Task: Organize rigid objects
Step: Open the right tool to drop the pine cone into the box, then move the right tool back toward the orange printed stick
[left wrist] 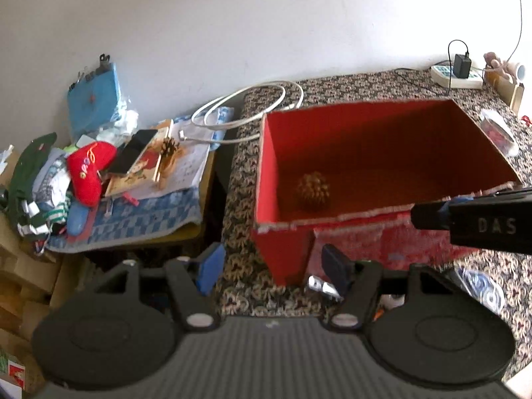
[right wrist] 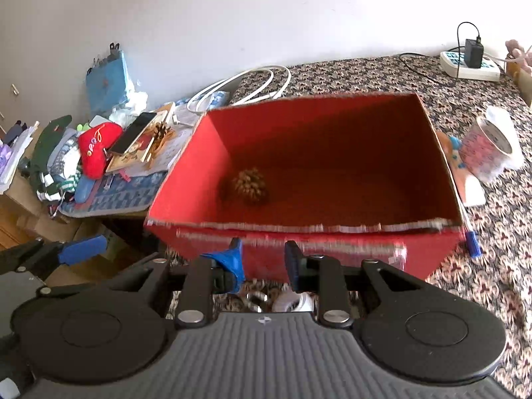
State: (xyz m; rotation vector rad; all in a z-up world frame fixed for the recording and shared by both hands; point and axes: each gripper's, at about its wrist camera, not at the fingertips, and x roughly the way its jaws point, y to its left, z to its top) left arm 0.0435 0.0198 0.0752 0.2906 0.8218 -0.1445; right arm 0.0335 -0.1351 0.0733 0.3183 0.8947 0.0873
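Note:
An open red box (left wrist: 365, 219) (right wrist: 186, 179) stands on the patterned cloth, with one pine cone (left wrist: 312, 193) (right wrist: 250, 187) on its floor. A second pine cone (left wrist: 169, 148) (right wrist: 160, 131) lies on a book on the side table. My left gripper (left wrist: 272, 267) is open and holds nothing, just short of the box's near left corner. My right gripper (right wrist: 263, 261) has its blue pads a little apart with nothing between them, in front of the box's near wall. Each gripper shows at the edge of the other's view.
The side table (right wrist: 109, 202) at the left carries a phone (right wrist: 133, 133), a red plush (right wrist: 94, 153), clothes and a white cable (right wrist: 252, 83). Right of the box lie a paper cup (right wrist: 492, 146) and a blue pen (right wrist: 472, 244). A power strip (right wrist: 472, 65) sits far right.

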